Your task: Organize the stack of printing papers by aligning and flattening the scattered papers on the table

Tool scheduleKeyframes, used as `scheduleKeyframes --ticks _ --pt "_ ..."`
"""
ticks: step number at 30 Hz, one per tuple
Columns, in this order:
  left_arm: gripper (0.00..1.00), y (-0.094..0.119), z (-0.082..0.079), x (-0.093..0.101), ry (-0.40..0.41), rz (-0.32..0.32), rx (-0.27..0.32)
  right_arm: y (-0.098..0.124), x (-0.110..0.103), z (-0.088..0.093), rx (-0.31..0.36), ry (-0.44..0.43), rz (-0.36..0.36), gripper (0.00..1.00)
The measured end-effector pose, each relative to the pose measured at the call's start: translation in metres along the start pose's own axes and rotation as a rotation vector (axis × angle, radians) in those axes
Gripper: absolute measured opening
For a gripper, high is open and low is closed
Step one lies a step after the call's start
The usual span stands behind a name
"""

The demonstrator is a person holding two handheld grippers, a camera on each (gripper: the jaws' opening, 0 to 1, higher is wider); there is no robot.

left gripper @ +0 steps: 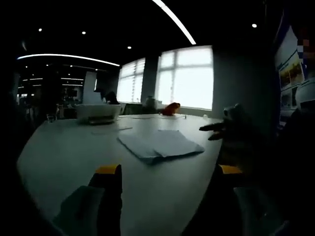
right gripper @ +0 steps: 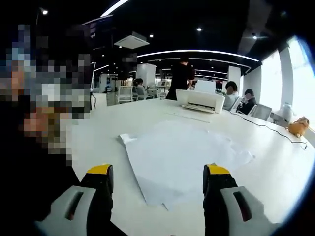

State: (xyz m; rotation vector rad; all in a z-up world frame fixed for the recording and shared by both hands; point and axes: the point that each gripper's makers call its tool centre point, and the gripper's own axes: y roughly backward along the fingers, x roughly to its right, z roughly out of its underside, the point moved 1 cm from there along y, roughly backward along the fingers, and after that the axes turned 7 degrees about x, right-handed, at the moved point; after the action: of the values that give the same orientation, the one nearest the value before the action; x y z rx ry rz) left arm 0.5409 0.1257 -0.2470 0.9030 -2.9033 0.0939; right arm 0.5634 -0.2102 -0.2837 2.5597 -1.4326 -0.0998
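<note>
A loose stack of white printing papers (left gripper: 160,145) lies fanned and askew on the white table (left gripper: 64,157). My left gripper (left gripper: 169,172) hangs open above the table's near edge, short of the papers, with nothing between its yellow-tipped jaws. The right gripper (left gripper: 216,132) comes in from the right, just beside the stack's right corner. In the right gripper view the papers (right gripper: 182,157) spread wide right ahead, sheets sticking out at different angles. My right gripper (right gripper: 158,172) is open over their near edge, holding nothing.
A white printer (right gripper: 199,101) stands at the far side of the table, with loose sheets before it. An orange object (right gripper: 298,126) and a thin cable (right gripper: 266,125) lie near the window side. A person (right gripper: 182,78) stands behind the printer; others sit nearby.
</note>
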Motion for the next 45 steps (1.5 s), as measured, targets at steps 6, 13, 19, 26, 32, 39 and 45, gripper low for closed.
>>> scheduleKeyframes --ticks 6,13,19,26,32,39,45 --pt "0.81 0.000 0.009 0.006 -0.023 0.029 -0.048 -0.001 0.008 -0.002 0.003 0.011 0.023 0.70" --pt "0.82 0.000 0.004 0.003 -0.013 0.021 -0.029 -0.003 0.013 -0.006 -0.001 0.019 0.029 0.71" --pt "0.82 0.001 0.005 0.004 -0.021 0.027 -0.042 -0.002 0.019 -0.007 0.003 0.017 0.046 0.71" --pt "0.82 0.002 0.004 0.003 -0.023 0.021 -0.041 -0.003 0.023 -0.002 -0.005 0.007 0.052 0.71" --pt "0.82 0.001 0.008 0.004 -0.017 0.024 -0.049 -0.002 0.025 0.000 -0.010 0.006 0.060 0.72" --pt "0.82 -0.001 0.011 0.004 -0.011 0.030 -0.054 -0.005 0.032 0.002 -0.023 0.012 0.071 0.71" --pt "0.81 -0.005 0.011 0.002 -0.001 0.026 -0.054 -0.014 0.041 0.002 -0.027 0.008 0.080 0.71"
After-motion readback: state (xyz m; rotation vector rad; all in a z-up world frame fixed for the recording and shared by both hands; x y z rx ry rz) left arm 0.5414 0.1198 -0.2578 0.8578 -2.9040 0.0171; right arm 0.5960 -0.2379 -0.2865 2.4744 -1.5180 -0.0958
